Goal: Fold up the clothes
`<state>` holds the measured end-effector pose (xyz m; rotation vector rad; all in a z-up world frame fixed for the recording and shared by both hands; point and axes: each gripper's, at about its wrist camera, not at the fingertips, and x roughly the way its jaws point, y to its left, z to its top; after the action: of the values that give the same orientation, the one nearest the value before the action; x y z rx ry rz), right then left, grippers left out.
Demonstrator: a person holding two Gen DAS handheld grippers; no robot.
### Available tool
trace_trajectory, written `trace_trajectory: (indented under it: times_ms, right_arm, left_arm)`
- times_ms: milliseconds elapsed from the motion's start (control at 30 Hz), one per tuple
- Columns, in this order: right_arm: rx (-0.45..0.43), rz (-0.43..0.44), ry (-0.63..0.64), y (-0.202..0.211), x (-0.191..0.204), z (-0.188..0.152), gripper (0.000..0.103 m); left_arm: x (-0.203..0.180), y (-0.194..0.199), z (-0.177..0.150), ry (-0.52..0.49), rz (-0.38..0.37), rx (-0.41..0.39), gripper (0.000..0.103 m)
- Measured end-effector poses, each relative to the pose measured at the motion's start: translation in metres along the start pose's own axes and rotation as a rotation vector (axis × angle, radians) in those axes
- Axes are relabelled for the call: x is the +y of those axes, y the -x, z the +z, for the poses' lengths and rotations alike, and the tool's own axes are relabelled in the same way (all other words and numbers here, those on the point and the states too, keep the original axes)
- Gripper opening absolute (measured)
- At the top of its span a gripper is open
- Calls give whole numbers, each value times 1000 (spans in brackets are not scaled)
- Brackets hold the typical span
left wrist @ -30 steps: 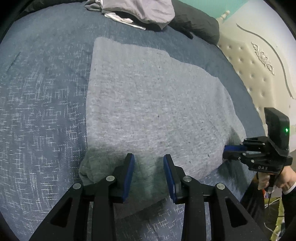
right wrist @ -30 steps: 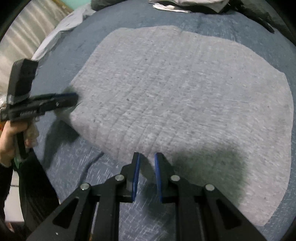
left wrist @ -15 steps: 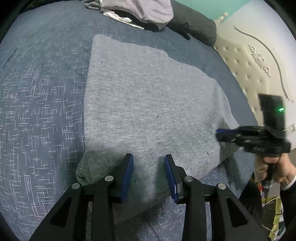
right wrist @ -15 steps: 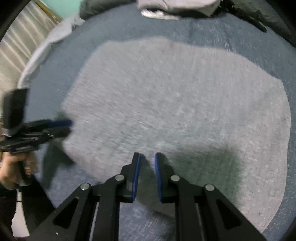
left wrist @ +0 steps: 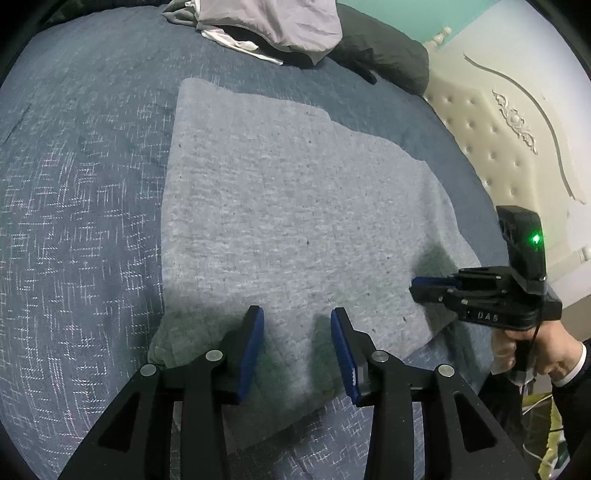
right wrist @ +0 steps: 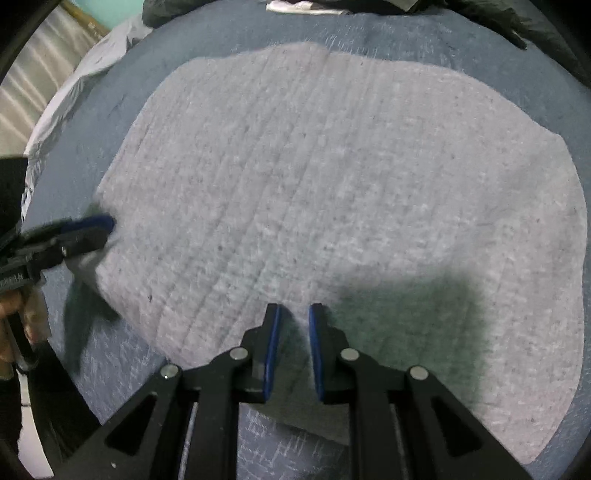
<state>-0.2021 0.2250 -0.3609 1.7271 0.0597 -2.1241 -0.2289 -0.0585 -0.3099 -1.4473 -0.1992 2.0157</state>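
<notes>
Bedspread point(left wrist: 74, 221); garment point(left wrist: 295, 221) beneath both jaws

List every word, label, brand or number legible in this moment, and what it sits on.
"DAS": pale letters on the black body of the right gripper, seen from the left wrist view.
A line of lettering on the side of the left gripper in the right wrist view: too blurred to read.
Nothing readable on the grey garment or the blue bedspread.

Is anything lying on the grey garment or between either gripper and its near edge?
Nothing visible: the flat grey knit garment is bare on top, and both grippers sit at its near edge. The pile of clothes lies beyond it.
</notes>
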Motion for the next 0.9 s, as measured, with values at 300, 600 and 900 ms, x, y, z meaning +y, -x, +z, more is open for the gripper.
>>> trace_trajectory:
  times_ms: [300,600,900]
  right_arm:
    - [-12,-72,-44,-12,-12,49,14]
    - [-45,-118,-88,-25,-35,118,14]
    - [-113,-114,-158,-38,-60,182,14]
  left_arm:
    - [14,6,7,52,-21,-77,41]
    - [31,8,9,85,-43,-156,41]
    - [32,11,9,81,-62,-190,44]
